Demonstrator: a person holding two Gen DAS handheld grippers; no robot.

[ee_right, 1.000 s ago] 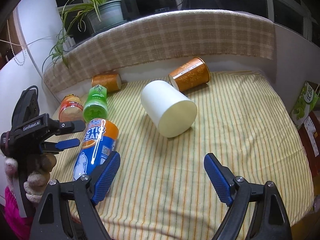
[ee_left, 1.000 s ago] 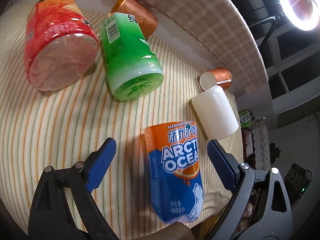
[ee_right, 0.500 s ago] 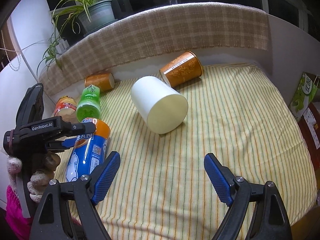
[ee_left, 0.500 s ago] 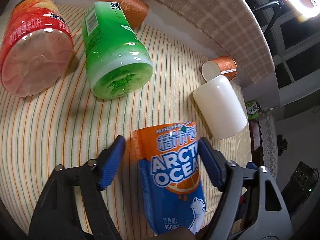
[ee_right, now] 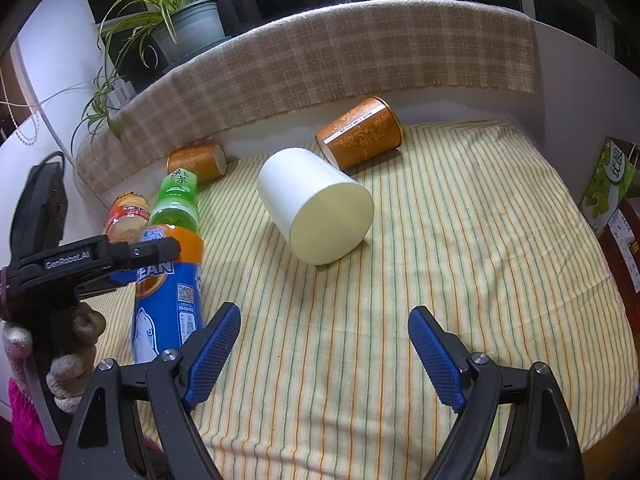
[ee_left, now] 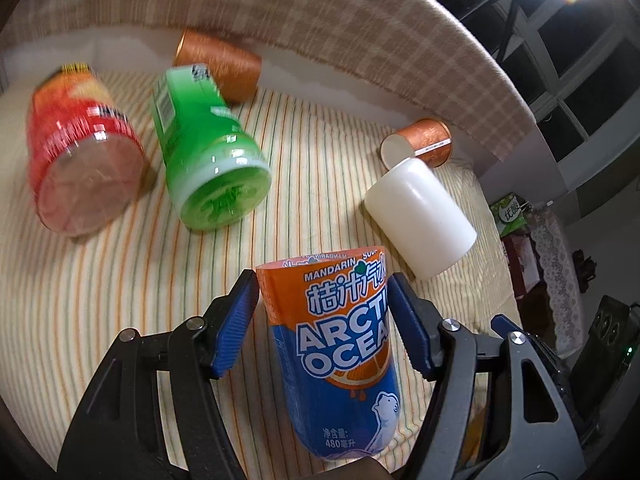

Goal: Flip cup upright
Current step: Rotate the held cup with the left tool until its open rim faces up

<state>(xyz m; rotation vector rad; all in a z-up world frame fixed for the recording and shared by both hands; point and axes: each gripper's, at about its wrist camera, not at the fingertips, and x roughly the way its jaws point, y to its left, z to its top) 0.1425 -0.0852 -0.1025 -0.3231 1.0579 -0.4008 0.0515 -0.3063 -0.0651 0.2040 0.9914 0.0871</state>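
Observation:
My left gripper (ee_left: 322,300) is shut on the orange and blue Arctic Ocean bottle (ee_left: 340,348), its blue pads pressed on both sides near the orange end; the bottle (ee_right: 168,292) is tilted up off the striped cloth. A white cup (ee_right: 316,208) lies on its side mid-table, its closed base facing my right gripper; it also shows in the left wrist view (ee_left: 420,216). An orange patterned cup (ee_right: 360,132) lies on its side behind it. My right gripper (ee_right: 324,344) is open and empty above the cloth, in front of the white cup.
A green bottle (ee_left: 204,152) and a red bottle (ee_left: 80,156) lie on their sides at the left. A second orange cup (ee_left: 220,64) lies by the back wall. A plaid-covered ledge (ee_right: 340,60) with a potted plant (ee_right: 188,28) bounds the back. The table edge (ee_right: 616,300) drops off at right.
My left gripper has closed onto the Arctic Ocean bottle and tilted it up off the cloth. My right gripper has stayed open, with the white cup drawing slightly closer.

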